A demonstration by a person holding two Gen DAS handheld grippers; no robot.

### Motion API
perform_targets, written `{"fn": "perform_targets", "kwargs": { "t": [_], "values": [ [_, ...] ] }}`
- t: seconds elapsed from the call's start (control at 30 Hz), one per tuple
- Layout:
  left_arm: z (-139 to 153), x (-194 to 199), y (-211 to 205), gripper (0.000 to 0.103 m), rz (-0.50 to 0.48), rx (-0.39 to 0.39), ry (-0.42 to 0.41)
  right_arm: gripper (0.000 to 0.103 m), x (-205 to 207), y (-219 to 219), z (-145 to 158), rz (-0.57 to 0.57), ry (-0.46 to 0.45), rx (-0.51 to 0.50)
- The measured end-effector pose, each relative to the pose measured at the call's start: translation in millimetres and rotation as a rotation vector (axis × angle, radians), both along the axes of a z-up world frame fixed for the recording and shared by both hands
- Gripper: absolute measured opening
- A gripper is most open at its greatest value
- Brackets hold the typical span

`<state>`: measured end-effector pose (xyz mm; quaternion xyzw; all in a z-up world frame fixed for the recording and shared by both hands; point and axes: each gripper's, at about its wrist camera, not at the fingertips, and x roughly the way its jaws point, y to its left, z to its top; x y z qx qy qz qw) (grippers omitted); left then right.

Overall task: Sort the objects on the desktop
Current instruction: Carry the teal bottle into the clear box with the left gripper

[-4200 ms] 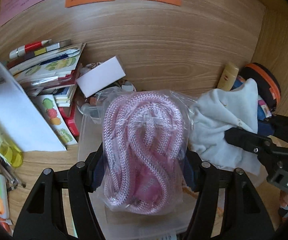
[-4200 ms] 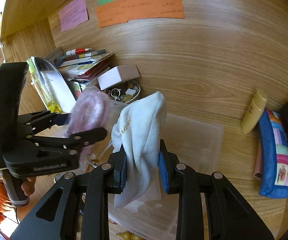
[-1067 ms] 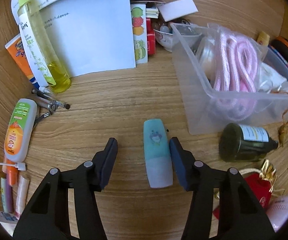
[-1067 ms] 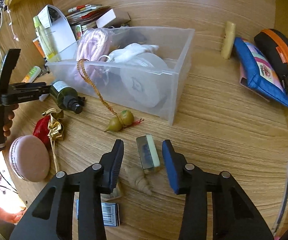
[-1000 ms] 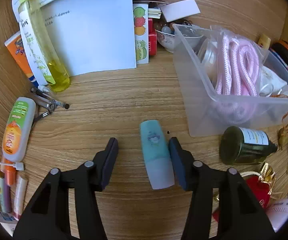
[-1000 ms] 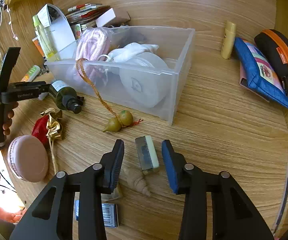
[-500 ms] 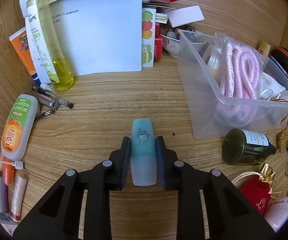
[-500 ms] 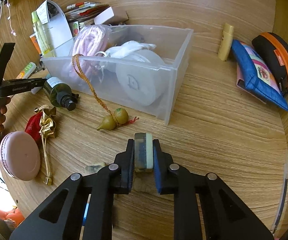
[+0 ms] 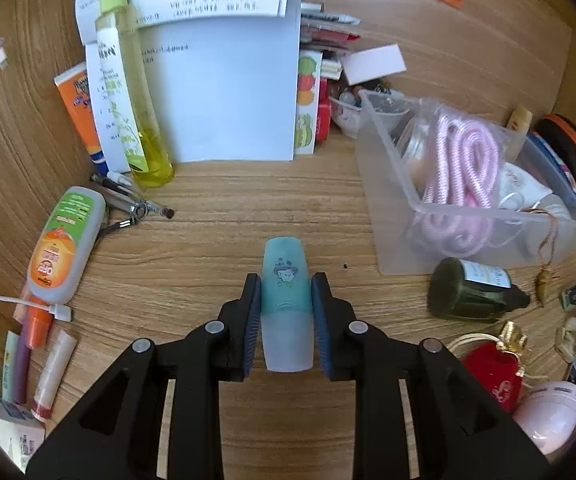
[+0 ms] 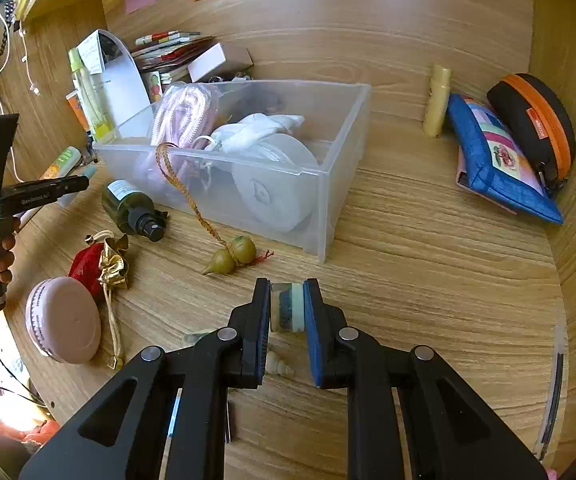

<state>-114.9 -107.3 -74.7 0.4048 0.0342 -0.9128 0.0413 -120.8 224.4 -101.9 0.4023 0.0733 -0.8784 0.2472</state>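
Gripping a small teal tube [image 9: 286, 304] by its sides, the left hand-held gripper [image 9: 286, 312] is clenched on it; its jaws have just been closing, with the tube between them. The tube points away from the camera along the fingers, probably so that it does not swing when carried. It is near the wooden bench [image 9: 247, 208], but I cannot tell if it still rests on it.

The right hand-held gripper [image 10: 286, 307] is also clenched, on a little flat block [image 10: 286, 306] with a dark middle and a pale edge, held by its two broad faces. Its jaws too have just been closing.

Just ahead stands the clear plastic bin [image 10: 328, 200], which already holds a pink rope in a bag [image 10: 183, 116] and a white cloth [image 10: 259, 128]. I judge both small things are meant for this bin.

Loose things remain around it: a dark green bottle [image 10: 131, 208], a gourd charm [image 10: 231, 256] whose cord hangs over the bin's wall, and a red pouch [image 10: 91, 264].
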Motion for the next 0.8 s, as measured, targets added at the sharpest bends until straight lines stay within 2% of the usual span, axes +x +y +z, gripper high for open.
{"fn": "perform_targets", "kwargs": {
  "t": [0.43,0.8],
  "values": [
    [31,23,16,0.025,-0.026,-0.003,0.104,0.015,7,10,23,-0.025,0.06,-0.018],
    [51,20,34,0.025,-0.071,0.011,0.151,0.015,9,7,53,-0.014,0.143,-0.035]
  ]
}}
